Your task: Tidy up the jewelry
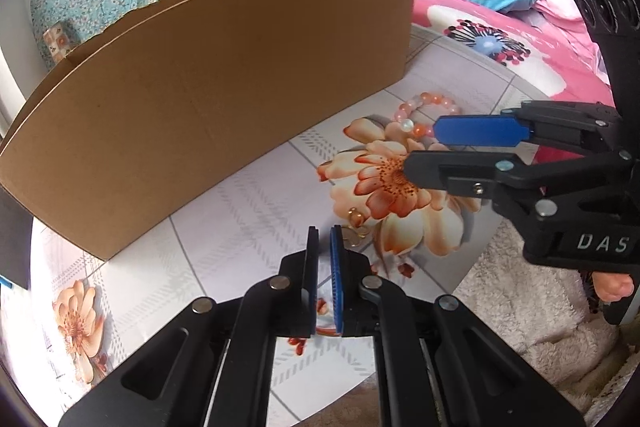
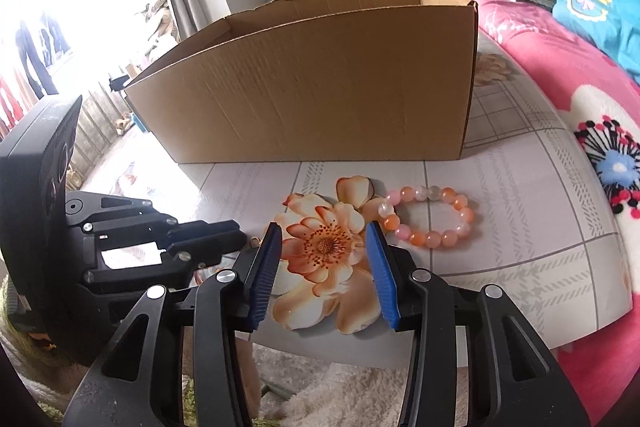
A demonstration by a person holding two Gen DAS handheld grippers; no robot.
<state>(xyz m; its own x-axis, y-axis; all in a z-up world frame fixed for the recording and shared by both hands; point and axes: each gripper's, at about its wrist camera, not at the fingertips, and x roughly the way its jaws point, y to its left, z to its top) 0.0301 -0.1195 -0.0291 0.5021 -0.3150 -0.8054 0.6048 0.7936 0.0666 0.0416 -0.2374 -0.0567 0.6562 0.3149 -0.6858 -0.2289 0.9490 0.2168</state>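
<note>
A bracelet of pink and orange beads [image 2: 430, 217] lies on the flowered tablecloth [image 2: 500, 227], just right of my right gripper [image 2: 324, 227]. That gripper stands open over a printed orange flower, with nothing between its blue pads. In the left wrist view the right gripper [image 1: 420, 151] reaches in from the right and hides part of the bracelet [image 1: 416, 109]. A small gold earring [image 1: 356, 225] lies on the cloth beside the tip of my left gripper [image 1: 324, 233], outside its pads. The left gripper [image 2: 240, 233] is shut, with nothing seen between its pads.
An open cardboard box [image 2: 312, 99] stands on the table right behind the jewelry, its front wall [image 1: 200, 99] tall. A pink flowered blanket [image 2: 580, 75] lies to the right. A white fluffy rug [image 1: 520, 307] shows below the table's near edge.
</note>
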